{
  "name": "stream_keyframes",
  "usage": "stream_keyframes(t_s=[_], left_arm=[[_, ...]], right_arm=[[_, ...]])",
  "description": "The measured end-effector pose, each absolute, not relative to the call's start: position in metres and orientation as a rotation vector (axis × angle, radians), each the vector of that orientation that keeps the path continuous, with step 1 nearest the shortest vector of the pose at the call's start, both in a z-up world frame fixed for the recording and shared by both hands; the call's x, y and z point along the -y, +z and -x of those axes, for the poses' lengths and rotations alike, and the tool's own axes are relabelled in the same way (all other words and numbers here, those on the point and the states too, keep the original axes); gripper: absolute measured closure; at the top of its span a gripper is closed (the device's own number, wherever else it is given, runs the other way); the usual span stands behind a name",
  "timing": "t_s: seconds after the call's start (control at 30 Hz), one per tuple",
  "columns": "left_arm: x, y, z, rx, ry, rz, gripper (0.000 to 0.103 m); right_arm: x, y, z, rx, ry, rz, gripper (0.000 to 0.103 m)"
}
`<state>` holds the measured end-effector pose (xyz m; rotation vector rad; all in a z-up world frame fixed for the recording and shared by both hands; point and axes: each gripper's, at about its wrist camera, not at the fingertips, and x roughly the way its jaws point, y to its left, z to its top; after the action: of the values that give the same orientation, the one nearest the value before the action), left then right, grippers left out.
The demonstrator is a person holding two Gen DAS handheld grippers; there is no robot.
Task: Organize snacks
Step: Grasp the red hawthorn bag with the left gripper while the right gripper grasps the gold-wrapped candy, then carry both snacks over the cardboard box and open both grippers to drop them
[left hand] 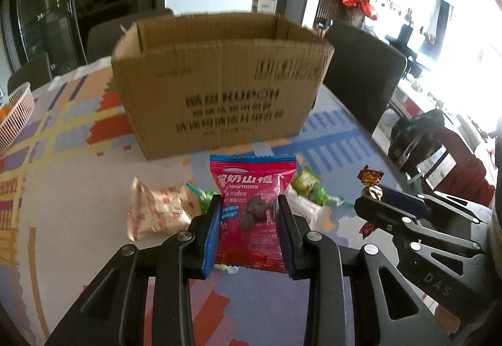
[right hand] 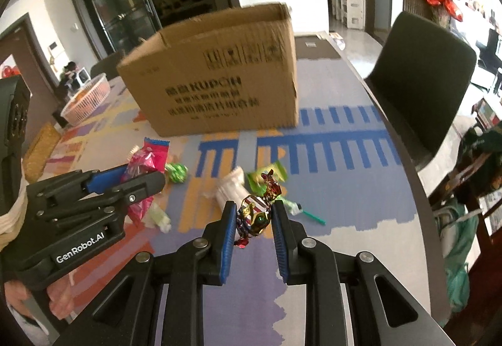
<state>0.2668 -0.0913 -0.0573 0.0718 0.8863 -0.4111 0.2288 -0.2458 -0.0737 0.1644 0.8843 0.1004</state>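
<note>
My left gripper point(left hand: 248, 204) is shut on a red hawthorn snack packet point(left hand: 251, 189) and holds it above the table, in front of an open cardboard box point(left hand: 219, 85). My right gripper point(right hand: 253, 214) is shut on a shiny red-and-gold wrapped candy point(right hand: 255, 214), also above the table. The right gripper shows at the right of the left wrist view point(left hand: 373, 198); the left gripper shows at the left of the right wrist view point(right hand: 131, 176) with the red packet point(right hand: 142, 164). The box point(right hand: 219, 76) stands behind both grippers.
On the patterned tablecloth point(left hand: 78, 157) lie a beige snack packet point(left hand: 157, 208), green wrapped sweets point(left hand: 310, 186), a white packet point(right hand: 230, 189) and a green packet point(right hand: 273, 171). A pink basket point(left hand: 15, 113) stands at far left. Dark chairs point(right hand: 420, 79) stand beside the table's right edge.
</note>
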Motion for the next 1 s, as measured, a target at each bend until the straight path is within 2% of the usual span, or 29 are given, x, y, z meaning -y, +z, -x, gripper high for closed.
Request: stream_keyframes(t_s=[0.43,1.0], left_arm=[[0.081,0.002,-0.282,-0.738,-0.374,-0.06,0.07],[0.071,0.049,-0.327,-0.629,-0.334,-0.084,0.07]], right_arm=[[0.241,-0.014,-0.25,-0.72,0.139,-0.138,0.079],[0.232,0.045,-0.292,-0.59,0.166,-0.101,0.079]])
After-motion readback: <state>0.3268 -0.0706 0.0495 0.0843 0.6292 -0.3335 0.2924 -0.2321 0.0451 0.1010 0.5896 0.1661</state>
